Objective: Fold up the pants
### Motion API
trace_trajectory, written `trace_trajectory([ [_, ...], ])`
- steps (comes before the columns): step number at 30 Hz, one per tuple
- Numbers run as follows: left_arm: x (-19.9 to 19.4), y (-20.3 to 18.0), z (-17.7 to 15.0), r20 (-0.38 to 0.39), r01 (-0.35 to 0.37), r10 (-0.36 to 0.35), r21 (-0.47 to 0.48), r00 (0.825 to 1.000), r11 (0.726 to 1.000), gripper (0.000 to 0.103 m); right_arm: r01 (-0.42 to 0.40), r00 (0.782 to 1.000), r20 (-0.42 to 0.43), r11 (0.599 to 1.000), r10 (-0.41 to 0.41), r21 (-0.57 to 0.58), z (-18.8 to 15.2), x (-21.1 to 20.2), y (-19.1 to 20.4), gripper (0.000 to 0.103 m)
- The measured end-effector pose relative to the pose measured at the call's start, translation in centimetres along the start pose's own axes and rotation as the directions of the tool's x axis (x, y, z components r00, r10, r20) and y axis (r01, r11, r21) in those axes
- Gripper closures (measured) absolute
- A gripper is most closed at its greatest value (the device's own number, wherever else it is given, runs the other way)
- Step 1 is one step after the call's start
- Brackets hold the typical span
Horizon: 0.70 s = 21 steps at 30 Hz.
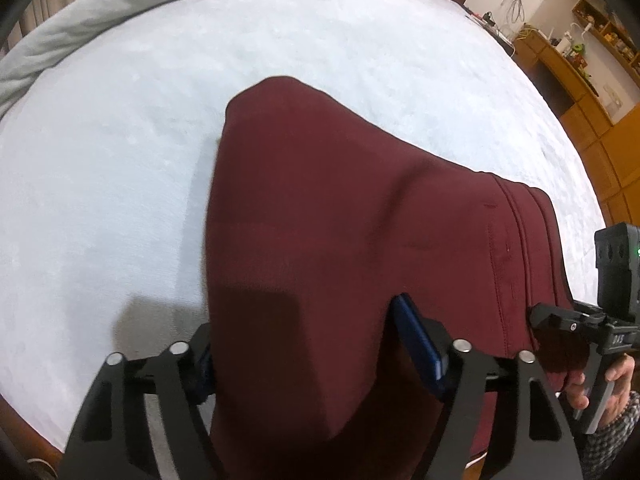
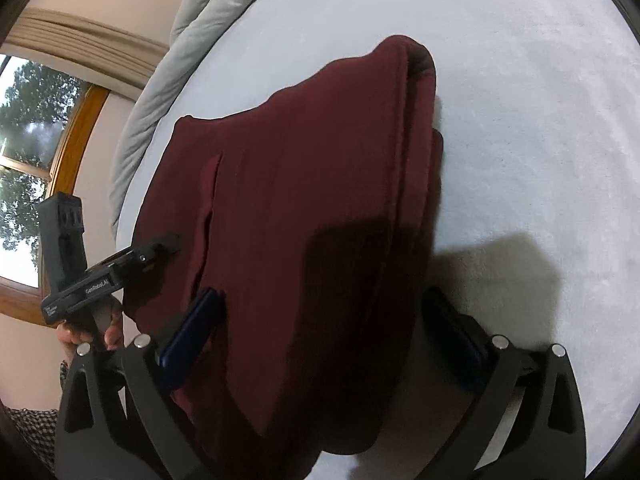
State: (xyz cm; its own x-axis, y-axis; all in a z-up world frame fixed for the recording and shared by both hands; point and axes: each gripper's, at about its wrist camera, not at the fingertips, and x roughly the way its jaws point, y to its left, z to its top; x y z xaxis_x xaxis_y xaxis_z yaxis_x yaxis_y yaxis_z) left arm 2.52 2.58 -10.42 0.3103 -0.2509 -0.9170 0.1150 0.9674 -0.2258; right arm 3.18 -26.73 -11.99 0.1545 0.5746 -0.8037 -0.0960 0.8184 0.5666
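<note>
Left wrist view: the maroon pants (image 1: 340,240) lay folded on the pale blue bed sheet (image 1: 120,160), near edge running down between the left gripper (image 1: 304,344) fingers. Right blue pad (image 1: 416,344) stood clear of the cloth face, angled outward; the left pad (image 1: 206,364) was mostly hidden behind the fabric edge. Jaws stood apart with cloth between them, and no pinch showed, so it read as released. A stitched seam (image 1: 504,248) ran along the pants' right side. The right gripper (image 1: 560,320) came in at the right edge, its tip touching or just beside the pants' edge, held by a hand (image 1: 588,384) with a checked sleeve (image 1: 616,432). A rumpled grey duvet (image 1: 120,4) lay along the bed's far side; wooden shelves (image 1: 576,60) stood at upper right.

Right wrist view: the same pants (image 2: 304,200) were stacked in layers, the rolled fold at the far end (image 2: 416,56), lying on the sheet (image 2: 520,120). Right gripper (image 2: 320,320) jaws were spread wide, straddling the near end; the left blue pad (image 2: 192,324) rested just beside the cloth, the right pad (image 2: 452,332) well off the fabric over the sheet. Released, nothing grasped. The left gripper (image 2: 168,244) showed at left, tip at the pants' edge, hand (image 2: 92,332) below it; could not tell its state from here. Window (image 2: 32,140) with wooden frame behind, duvet (image 2: 192,40) at upper left.
</note>
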Motion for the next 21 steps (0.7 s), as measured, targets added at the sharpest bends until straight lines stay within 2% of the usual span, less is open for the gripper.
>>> trace_trajectory([
  [4, -0.8, -0.1, -0.6, 0.021, -0.01, 0.01, 0.01, 1.0, 1.0, 0.038, -0.027, 0.999, 0.027, 0.999, 0.028, -0.026, 0.0, -0.5, 0.7, 0.035],
  [10, -1.4, -1.1, -0.7, 0.043, -0.032, 0.031, 0.027, 0.999, 0.999, 0.048, -0.085, 0.995, 0.058, 0.996, 0.083, 0.034, 0.0, -1.0, 0.0, 0.052],
  [16, -2.7, -2.4, -0.9, 0.091, -0.071, 0.062, 0.093, 0.994, 0.993, 0.065, -0.081, 0.992, 0.098, 0.996, 0.082, -0.023, -0.8, -2.0, 1.2, 0.061],
  [21, -3.6, -2.9, -1.2, 0.118, -0.059, 0.045, 0.113, 0.992, 0.992, 0.07, -0.099, 0.987, 0.125, 0.994, 0.104, -0.042, -1.2, -3.4, 1.7, 0.064],
])
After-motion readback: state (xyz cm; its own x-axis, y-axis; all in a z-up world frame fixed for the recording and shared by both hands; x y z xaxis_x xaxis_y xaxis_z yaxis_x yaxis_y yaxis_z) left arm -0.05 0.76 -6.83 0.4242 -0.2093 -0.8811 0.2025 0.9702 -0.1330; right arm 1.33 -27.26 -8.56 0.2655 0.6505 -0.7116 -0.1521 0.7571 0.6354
